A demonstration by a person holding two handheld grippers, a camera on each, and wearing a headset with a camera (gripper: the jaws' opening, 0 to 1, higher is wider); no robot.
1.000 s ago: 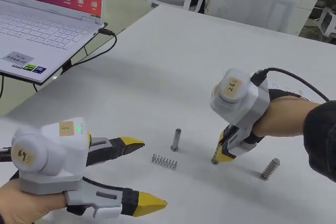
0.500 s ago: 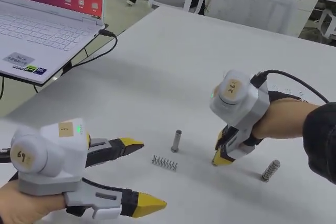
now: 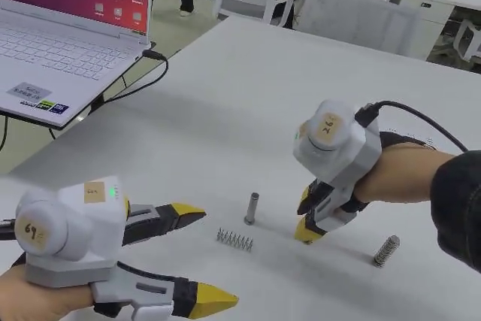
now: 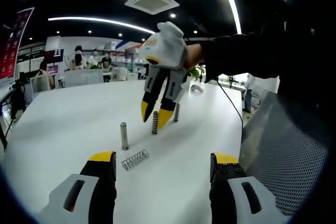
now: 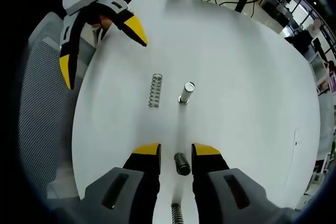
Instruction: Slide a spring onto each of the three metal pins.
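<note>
Left hand-held gripper (image 3: 219,257) spread wide, right hand-held gripper (image 3: 307,215) tipped down, narrowly parted

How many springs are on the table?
3. A loose spring lies beside the bare pin; a second spring stands between the jaws of the right gripper; a third spring stands farther right.

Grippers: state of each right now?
Left gripper: open, empty.
Right gripper: open, jaws either side of the upright spring-covered pin, not clamped on it.

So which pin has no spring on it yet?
The bare upright pin beside the loose spring; the other two pins already wear springs.
</note>
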